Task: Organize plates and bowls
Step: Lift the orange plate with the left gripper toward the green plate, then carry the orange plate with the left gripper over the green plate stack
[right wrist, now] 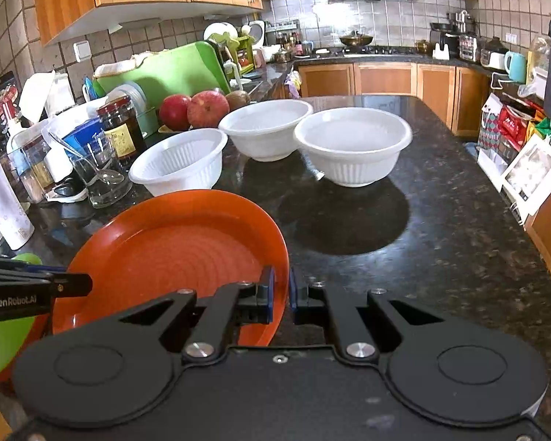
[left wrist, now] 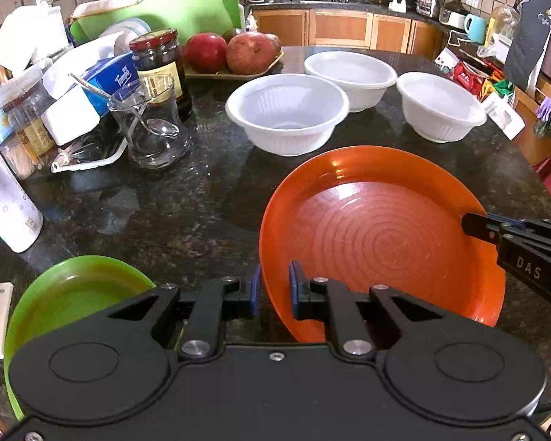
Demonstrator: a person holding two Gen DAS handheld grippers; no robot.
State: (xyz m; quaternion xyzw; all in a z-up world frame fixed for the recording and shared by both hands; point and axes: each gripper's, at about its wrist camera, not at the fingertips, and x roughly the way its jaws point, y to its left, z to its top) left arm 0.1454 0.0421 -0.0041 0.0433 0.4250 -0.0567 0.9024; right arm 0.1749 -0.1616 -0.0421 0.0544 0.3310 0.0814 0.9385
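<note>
An orange plate (left wrist: 382, 235) is held tilted above the dark counter. My left gripper (left wrist: 274, 290) is shut on its left rim. My right gripper (right wrist: 282, 296) is shut on its right rim (right wrist: 281, 257); the plate also shows in the right wrist view (right wrist: 176, 253). The right gripper's fingers (left wrist: 475, 225) reach onto the plate's right edge in the left wrist view. A green plate (left wrist: 73, 294) lies at the lower left, partly under my left gripper. Three white bowls (left wrist: 286, 114) (left wrist: 352, 77) (left wrist: 440, 106) stand upright beyond the orange plate.
At the left stand a glass (left wrist: 150, 128) with a spoon, a dark jar (left wrist: 163, 66), a white bottle (left wrist: 7, 198), a tissue box and a dish rack. A tray of red fruit (left wrist: 235, 55) sits behind. The counter's right edge (right wrist: 525, 235) drops toward bags and boxes.
</note>
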